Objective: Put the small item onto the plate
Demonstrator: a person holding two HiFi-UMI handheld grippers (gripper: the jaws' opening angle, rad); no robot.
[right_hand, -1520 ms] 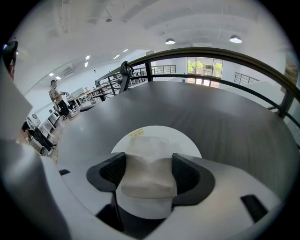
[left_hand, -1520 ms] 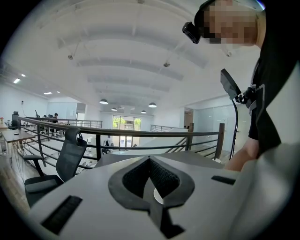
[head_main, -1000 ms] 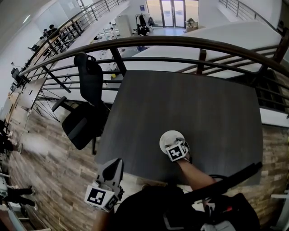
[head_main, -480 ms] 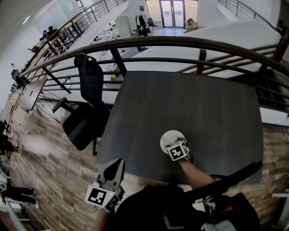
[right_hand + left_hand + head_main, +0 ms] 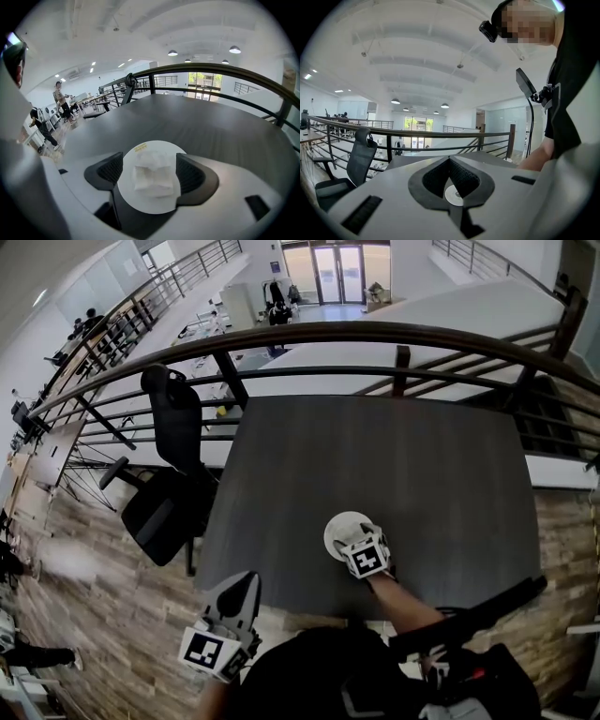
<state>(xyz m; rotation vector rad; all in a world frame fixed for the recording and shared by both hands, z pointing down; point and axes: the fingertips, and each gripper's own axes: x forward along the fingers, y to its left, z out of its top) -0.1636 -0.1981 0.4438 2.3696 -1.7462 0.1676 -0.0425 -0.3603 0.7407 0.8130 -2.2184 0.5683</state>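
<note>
Your right tool (image 5: pixel 152 169) hangs low over the white plate (image 5: pixel 140 199), which sits near the front edge of the dark bench (image 5: pixel 422 465). Its jaws are opening and stand clear on either side of the small white folded item (image 5: pixel 151 182), which lies in the plate's middle with neither pad pressing it. Your left tool (image 5: pixel 450 160) is off the bench's near left corner, above the wooden floor (image 5: pixel 112 615), its jaws closed together on nothing.

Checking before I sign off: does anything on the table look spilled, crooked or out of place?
Nothing stands out. The small white crumpled item lies wholly on the round white plate, which sits flat on the dark grey table. The right gripper has its jaws opening, with the item between them.
</note>
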